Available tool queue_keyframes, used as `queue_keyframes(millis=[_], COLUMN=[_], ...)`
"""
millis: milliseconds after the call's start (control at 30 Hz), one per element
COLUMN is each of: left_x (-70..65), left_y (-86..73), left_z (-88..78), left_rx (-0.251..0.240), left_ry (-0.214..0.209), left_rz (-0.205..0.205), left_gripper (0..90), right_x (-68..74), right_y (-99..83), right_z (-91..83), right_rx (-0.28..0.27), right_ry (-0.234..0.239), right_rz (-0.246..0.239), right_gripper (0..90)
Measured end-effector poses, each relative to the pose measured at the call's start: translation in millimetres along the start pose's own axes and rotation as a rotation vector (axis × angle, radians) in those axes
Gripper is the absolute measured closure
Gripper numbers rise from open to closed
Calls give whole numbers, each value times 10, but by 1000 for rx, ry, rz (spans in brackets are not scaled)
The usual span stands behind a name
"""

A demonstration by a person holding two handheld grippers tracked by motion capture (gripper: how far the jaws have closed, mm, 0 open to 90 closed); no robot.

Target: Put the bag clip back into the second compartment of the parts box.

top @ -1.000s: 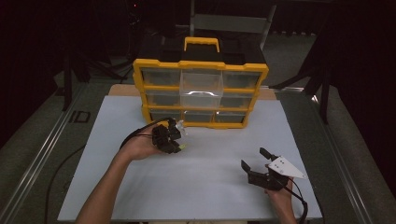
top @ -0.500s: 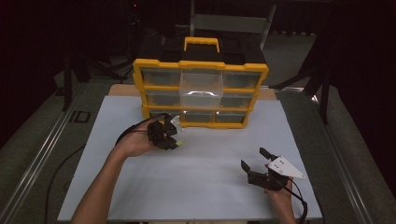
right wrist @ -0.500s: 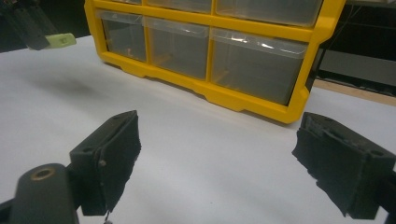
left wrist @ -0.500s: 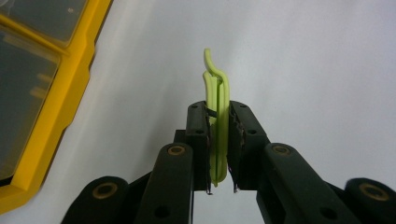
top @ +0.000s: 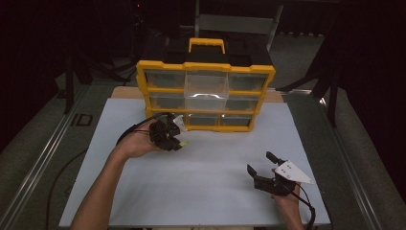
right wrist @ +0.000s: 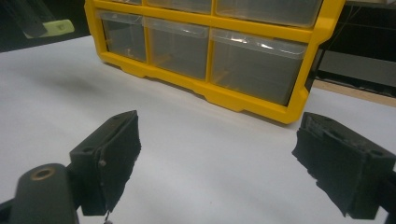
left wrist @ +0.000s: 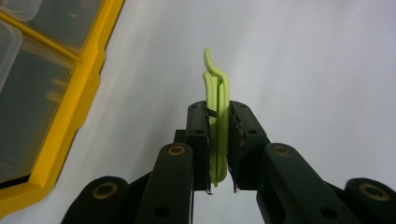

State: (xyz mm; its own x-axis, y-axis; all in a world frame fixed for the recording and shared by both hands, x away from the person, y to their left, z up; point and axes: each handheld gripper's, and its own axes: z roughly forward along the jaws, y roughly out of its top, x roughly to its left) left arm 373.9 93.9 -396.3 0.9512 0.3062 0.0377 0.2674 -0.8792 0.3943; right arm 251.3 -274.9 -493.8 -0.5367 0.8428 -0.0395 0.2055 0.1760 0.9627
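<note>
while our left gripper (left wrist: pixel 219 140) pinches the lime-green plastic clip (left wrist: pixel 217 100) flat between its pads, just above the white table (top: pixel 210 167) near the yellow drawer cabinet's (top: pixel 206 96) lower left corner, we judge it light, thin, springy and a bit slick; the flat sides near its closed end suit gripping. farther right, our right gripper (top: pixel 261 165) rests spread wide, holding nothing.

From where I stand, no word, brand, number or sign can be read anywhere; the yellow organizer (top: pixel 206 98) shows bare frame and clear drawer fronts without labels; the white table top (top: pixel 201 167) in front of it carries no print.
</note>
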Motion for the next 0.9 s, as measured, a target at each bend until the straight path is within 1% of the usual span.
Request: queue_keyframes(millis=[100, 200, 233, 300, 333, 533, 900], left_x=[14, 30, 30, 37, 44, 55, 117], left_y=[2, 1, 0, 2, 8, 37, 44], left_z=[-46, -85, -99, -114, -125, -187, -323], left_rx=[-1, -7, -9, -9, -7, -13, -2], left_ry=[6, 13, 9, 6, 6, 11, 24], left_rz=[7, 3, -4, -4, 3, 7, 13], left_gripper=[807, 807, 807, 807, 807, 807, 807], right_x=[3, 4, 4, 4, 5, 7, 7], right_y=[-1, -1, -1, -1, -2, -2, -2], right_z=[2, 2, 3, 3, 4, 5, 5], right_rx=[1, 0, 0, 1, 1, 4, 3], right_ry=[0, 1, 1, 1, 1, 3, 5], right_rz=[-2, -3, -3, -2, -3, -3, -3], right_gripper=[137, 137, 137, 136, 137, 137, 137])
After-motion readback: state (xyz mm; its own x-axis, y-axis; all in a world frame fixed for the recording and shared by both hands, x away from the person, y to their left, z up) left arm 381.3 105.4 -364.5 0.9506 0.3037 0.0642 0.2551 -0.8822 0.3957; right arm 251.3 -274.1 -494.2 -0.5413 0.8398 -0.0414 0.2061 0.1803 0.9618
